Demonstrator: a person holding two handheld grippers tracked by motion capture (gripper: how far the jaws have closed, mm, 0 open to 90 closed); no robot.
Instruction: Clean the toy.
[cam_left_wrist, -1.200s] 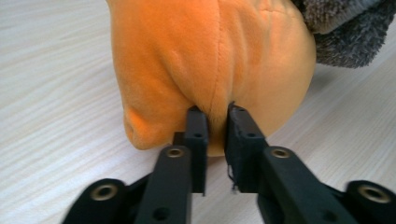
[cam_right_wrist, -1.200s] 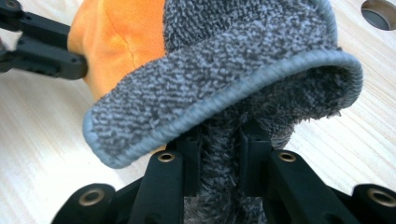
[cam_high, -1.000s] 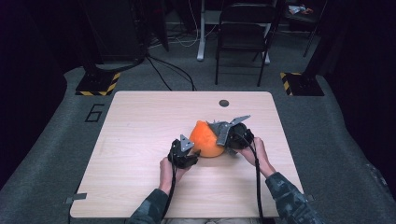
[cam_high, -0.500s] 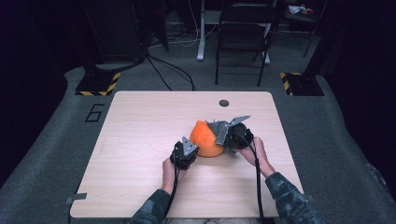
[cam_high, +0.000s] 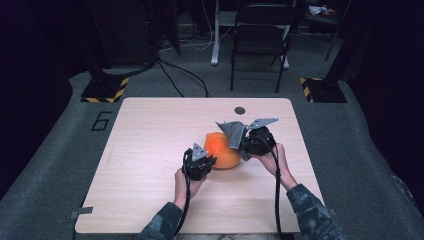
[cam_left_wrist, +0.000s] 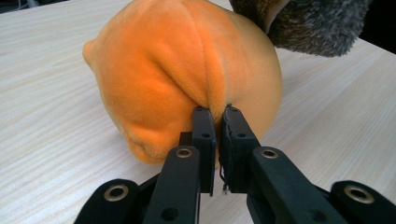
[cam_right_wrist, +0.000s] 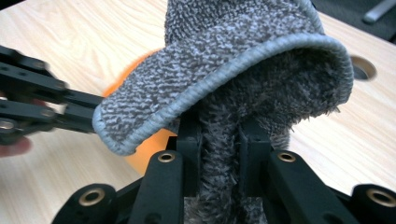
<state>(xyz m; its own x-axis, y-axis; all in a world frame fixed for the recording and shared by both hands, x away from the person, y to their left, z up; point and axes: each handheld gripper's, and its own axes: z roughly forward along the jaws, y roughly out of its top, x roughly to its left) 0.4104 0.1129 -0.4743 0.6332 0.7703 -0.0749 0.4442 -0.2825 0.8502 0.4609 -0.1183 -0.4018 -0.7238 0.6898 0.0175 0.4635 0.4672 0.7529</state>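
Both jaws of the left hand-held gripper (cam_left_wrist: 215, 122) pinch orange plush (cam_left_wrist: 187, 70).

Pale wood table (cam_high: 150, 150), grey carpet floor (cam_high: 60, 150), black chair (cam_high: 260, 45) behind, dim room

One orange plush (cam_high: 222, 150), one grey cloth (cam_high: 231, 132)

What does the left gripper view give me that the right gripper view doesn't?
Left gripper view: the left hand-held gripper with its jaws pinched on a fold of the orange plush, the plush's whole rounded body resting on the table.

Right gripper view: the right hand-held gripper clamped on the grey towel, its stitched hem, and a round hole in the tabletop.

Both: orange plush, grey towel and the light wooden table.
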